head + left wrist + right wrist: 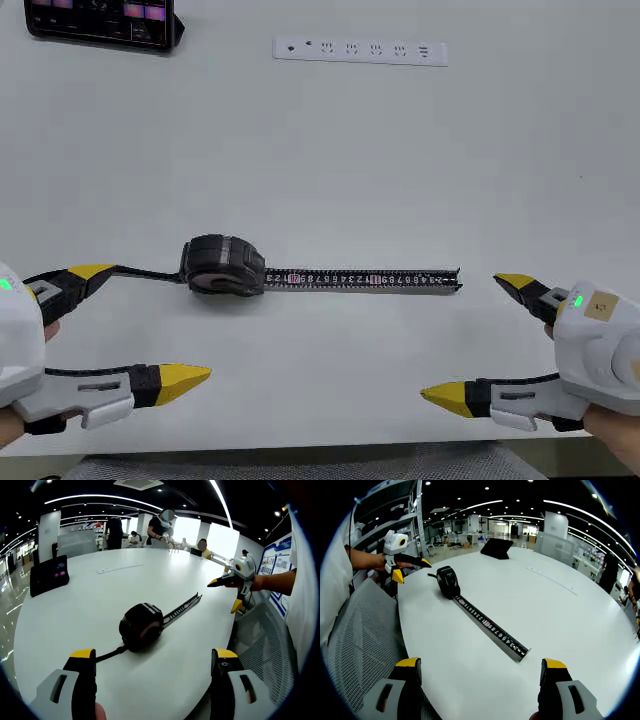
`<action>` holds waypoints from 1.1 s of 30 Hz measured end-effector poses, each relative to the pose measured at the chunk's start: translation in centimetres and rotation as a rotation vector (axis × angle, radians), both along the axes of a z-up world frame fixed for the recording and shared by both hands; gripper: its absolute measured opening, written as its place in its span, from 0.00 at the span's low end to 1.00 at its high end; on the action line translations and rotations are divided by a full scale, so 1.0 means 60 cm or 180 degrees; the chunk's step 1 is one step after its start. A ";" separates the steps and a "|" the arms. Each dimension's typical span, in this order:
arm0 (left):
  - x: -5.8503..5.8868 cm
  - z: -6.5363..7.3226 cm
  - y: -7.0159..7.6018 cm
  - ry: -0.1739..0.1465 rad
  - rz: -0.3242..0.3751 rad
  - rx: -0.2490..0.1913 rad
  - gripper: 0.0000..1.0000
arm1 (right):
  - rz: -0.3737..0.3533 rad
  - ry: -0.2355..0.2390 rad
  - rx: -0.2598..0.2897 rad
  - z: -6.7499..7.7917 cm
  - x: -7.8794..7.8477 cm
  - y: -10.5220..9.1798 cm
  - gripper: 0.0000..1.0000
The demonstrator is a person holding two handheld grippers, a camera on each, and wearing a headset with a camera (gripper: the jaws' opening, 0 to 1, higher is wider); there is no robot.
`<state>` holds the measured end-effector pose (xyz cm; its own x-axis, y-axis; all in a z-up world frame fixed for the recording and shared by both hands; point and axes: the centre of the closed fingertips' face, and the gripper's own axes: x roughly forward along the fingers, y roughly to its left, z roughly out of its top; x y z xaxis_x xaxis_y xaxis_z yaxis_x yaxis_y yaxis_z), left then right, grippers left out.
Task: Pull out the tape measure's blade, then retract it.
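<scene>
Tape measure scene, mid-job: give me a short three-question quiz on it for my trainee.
1. True or false: the blade is pulled out of the tape measure and lies flat on the table.
2. The right tongs are: A) shut on the blade's tip; B) open, clear of the blade; C) shut on the tape measure.
3. What white thing lies beyond the tape measure, right of the tablet?
Key: 1 true; 2 B; 3 the power strip.
</scene>
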<state>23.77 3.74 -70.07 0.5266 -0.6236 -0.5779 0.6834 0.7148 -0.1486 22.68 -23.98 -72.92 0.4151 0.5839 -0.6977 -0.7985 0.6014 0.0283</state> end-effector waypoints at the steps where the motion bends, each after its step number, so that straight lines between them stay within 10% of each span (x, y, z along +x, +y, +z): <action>1: 0.001 -0.001 -0.001 -0.0001 0.0002 0.0003 0.93 | -0.0001 -0.0001 0.0001 0.000 0.001 0.000 0.98; 33: 0.044 -0.023 -0.053 0.0159 0.0145 -0.0127 0.89 | -0.0029 -0.0013 -0.0026 0.002 0.017 -0.024 0.96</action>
